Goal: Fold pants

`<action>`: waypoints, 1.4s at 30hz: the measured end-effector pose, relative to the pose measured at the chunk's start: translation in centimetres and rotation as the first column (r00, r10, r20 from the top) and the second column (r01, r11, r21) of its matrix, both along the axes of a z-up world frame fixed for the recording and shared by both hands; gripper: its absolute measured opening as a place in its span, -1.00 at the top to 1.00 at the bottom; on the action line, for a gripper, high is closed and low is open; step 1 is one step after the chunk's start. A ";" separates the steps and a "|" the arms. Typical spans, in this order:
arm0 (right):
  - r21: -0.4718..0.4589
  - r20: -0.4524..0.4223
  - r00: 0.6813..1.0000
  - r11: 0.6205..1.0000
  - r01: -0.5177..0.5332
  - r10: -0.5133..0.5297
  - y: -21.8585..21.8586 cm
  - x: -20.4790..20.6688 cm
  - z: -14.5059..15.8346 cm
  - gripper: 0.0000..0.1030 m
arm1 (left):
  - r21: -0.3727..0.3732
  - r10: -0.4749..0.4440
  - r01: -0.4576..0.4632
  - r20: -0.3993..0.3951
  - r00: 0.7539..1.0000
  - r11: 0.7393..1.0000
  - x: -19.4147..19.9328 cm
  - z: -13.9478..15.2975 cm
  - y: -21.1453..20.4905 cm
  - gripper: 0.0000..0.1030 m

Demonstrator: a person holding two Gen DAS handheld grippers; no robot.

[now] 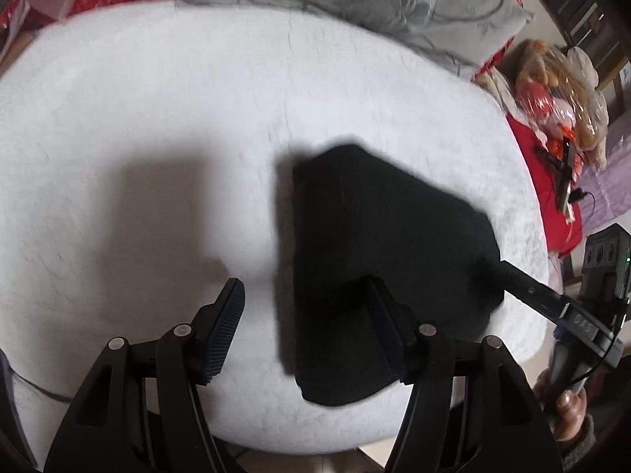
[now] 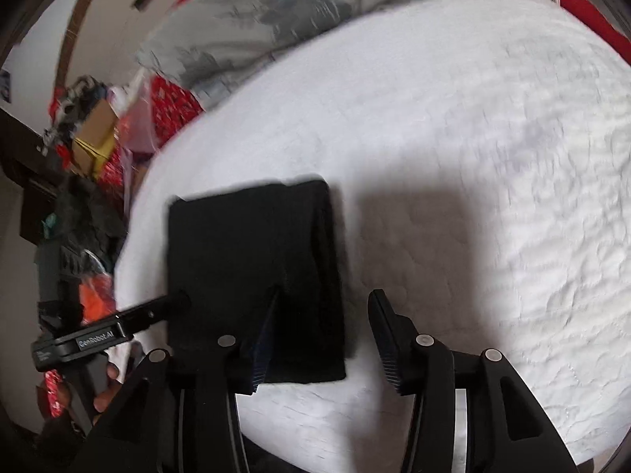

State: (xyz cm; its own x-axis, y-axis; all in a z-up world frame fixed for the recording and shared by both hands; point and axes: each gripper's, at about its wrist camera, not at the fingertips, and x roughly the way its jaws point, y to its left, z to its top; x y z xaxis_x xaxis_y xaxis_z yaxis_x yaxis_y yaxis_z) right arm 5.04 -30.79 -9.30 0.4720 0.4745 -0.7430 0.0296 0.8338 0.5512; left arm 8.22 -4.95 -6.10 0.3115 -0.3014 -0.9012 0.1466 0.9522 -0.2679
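Two grippers hang over a white quilted bed (image 1: 157, 118), each with its fingers spread wide and nothing between them. In the left wrist view, the left gripper (image 1: 305, 329) shows its ribbed left finger (image 1: 224, 335) over bare quilt, while its right finger overlaps the near part of the black folded pants (image 1: 374, 216); whether it touches the cloth cannot be told. The pants lie as a compact dark block on the bed, toward its right side in this view, casting a shadow on their left. At the far right, the other gripper's finger reaches in to the pants' right edge. Behind the bed sits a grey floral pillow (image 1: 355, 0), and beside it a plastic-wrapped plush toy (image 1: 552, 90) on red fabric.

In the right wrist view, boxes and clutter (image 2: 90, 138) stand beside the bed at the left edge. The left gripper's finger (image 2: 150, 311) meets the left edge of the pants, its tip against the cloth. The right gripper (image 2: 323, 335) has one finger over the near part of the pants and the other over open quilt.
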 end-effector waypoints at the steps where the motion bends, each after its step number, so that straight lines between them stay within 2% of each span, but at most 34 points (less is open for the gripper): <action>1: 0.012 0.004 1.000 1.000 0.009 -0.009 -0.1 0.4 0.2 -0.01 | 0.001 0.003 -0.003 -0.001 1.000 1.000 0.4 0.0 0.0 -0.24; 3: 0.015 0.003 1.000 1.000 0.025 -0.025 -0.1 1.6 0.5 -0.12 | -0.009 0.014 -0.015 -0.016 1.000 1.000 1.6 -0.1 -0.4 -0.24; 9: 0.017 -0.026 0.999 0.999 0.031 -0.030 1.2 4.1 -0.7 -0.12 | -0.050 0.050 -0.052 -0.040 0.998 0.997 4.0 -0.3 -1.4 -0.24; 13: 0.009 -0.014 1.000 1.000 0.023 -0.023 1.6 4.2 -0.9 -0.09 | 0.019 0.046 -0.046 0.005 0.999 0.999 4.1 -0.3 -2.2 -0.25; 15: -0.015 0.000 1.000 1.000 0.022 -0.022 1.7 4.1 -0.7 -0.04 | 0.054 0.052 -0.054 0.029 0.998 0.997 4.2 -0.7 -2.3 -0.25; 17: -0.058 -0.009 1.000 0.998 0.026 -0.027 1.7 4.3 -0.9 0.25 | 0.068 0.047 -0.050 0.043 0.998 0.996 4.3 -1.0 -2.6 -0.25; 18: -0.060 -0.026 0.999 0.998 0.031 -0.033 1.3 4.3 -1.4 0.23 | 0.079 0.043 -0.047 0.053 0.998 0.996 4.2 -1.0 -2.9 -0.25; 20: 0.001 -0.057 0.997 0.998 0.060 -0.060 0.3 4.4 -2.4 0.22 | 0.107 0.035 -0.043 0.077 0.996 0.993 3.9 -0.7 -3.3 -0.24; 22: 0.019 -0.055 0.997 0.998 0.063 -0.062 0.3 4.2 -2.3 0.17 | 0.123 0.027 -0.038 0.090 0.996 0.992 3.6 -0.5 -3.4 -0.24; 28: 0.030 -0.049 0.997 0.998 0.057 -0.055 0.6 3.4 -1.3 0.09 | 0.107 0.027 -0.036 0.087 0.996 0.994 2.9 0.2 -2.8 -0.23; 31: 0.025 -0.049 0.997 0.998 0.060 -0.059 0.7 2.8 -1.0 -0.02 | 0.101 0.025 -0.033 0.080 0.996 0.994 2.5 0.5 -2.6 -0.23; 37: 0.012 -0.054 0.997 0.999 0.051 -0.051 1.0 1.7 -0.6 -0.03 | 0.076 0.012 -0.017 0.071 0.997 0.997 0.7 1.0 -2.0 -0.23; 39: 0.005 -0.049 0.998 0.999 0.038 -0.038 1.2 1.2 -0.4 -0.03 | 0.067 0.003 -0.008 0.065 0.998 0.998 -0.4 0.4 -1.5 -0.23; 42: -0.034 -0.044 0.999 0.999 0.013 -0.014 1.8 0.5 -0.8 -0.03 | 0.101 -0.018 0.015 0.031 0.999 0.995 -1.4 -2.0 -1.6 -0.26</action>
State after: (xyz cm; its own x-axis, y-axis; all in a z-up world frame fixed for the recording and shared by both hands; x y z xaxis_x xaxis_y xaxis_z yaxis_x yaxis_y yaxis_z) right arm 5.51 -28.97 -10.07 0.4447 0.4430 -0.7785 0.0647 0.8510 0.5212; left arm 6.80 -6.51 -8.09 0.3363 -0.2144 -0.9170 0.1691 0.9717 -0.1652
